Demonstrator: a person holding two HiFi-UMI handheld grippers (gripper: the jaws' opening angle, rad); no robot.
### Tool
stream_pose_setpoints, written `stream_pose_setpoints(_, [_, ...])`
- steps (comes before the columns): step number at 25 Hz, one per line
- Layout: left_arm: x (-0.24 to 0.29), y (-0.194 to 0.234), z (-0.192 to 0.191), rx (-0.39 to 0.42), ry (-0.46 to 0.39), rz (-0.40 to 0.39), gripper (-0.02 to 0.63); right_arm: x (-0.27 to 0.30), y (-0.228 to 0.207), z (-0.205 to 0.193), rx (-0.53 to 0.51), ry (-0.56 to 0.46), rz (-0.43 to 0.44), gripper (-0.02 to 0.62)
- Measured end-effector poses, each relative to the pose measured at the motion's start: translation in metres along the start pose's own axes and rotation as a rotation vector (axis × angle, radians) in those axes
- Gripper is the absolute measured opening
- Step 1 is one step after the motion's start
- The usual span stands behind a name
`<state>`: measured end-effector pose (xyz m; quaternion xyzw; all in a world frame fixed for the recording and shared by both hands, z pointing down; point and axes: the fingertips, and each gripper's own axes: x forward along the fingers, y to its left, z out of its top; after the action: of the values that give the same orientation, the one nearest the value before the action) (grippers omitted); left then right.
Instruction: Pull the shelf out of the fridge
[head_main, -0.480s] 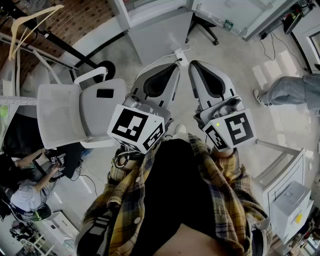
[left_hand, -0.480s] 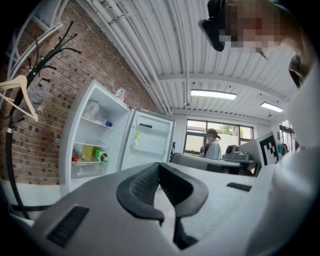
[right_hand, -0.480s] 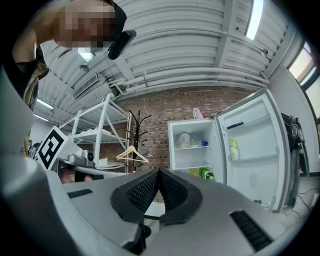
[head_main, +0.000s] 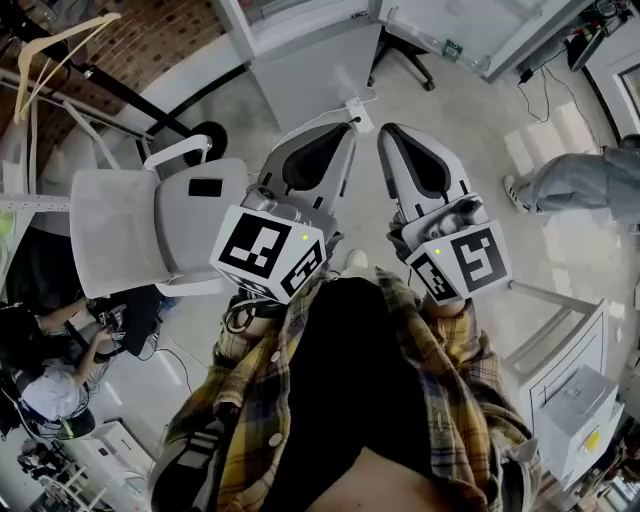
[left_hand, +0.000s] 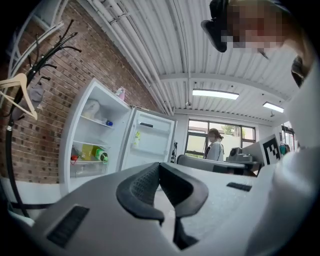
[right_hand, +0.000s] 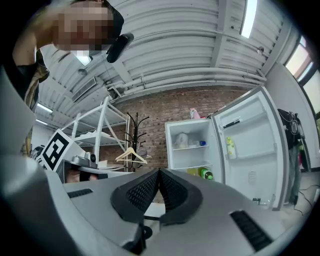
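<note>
Both the left hand-held gripper (left_hand: 159, 165) and the right hand-held gripper (right_hand: 159, 171) we are holding level, jaws pressed fully together on nothing; the shelf (right_hand: 189, 148) is sitting inside the open fridge (right_hand: 195, 159), well apart from them.

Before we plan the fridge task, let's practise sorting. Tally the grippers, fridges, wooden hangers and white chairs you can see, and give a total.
grippers: 2 (left gripper, right gripper)
fridge: 1
hanger: 1
white chair: 1
total: 5
</note>
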<state>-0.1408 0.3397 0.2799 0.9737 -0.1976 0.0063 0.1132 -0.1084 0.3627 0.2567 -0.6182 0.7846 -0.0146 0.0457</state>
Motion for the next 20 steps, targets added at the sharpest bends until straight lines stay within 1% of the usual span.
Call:
stream_pose_setpoints(7, [0.004,-0.014,-0.008,-0.017,-0.017,0.069,0.005,-0.032,-0.018,-0.001,0.020,0.001,0.025,0.018])
stream_pose_setpoints(13, [0.002,-0.032,-0.019,-0.033,-0.024,0.140,0.005,-0.055,-0.026,-0.006,0.033,0.017,0.084,0.018])
stream_pose_setpoints(17, [0.000,-0.036,-0.024,-0.034,-0.019,0.161,0.005,-0.059,-0.028,-0.011,0.050,0.020,0.102,0.018])
stream_pose_setpoints(20, [-0.006,-0.029,-0.026,-0.046,-0.015,0.189,0.005,-0.054,-0.024,-0.015,0.061,0.029,0.124,0.018])
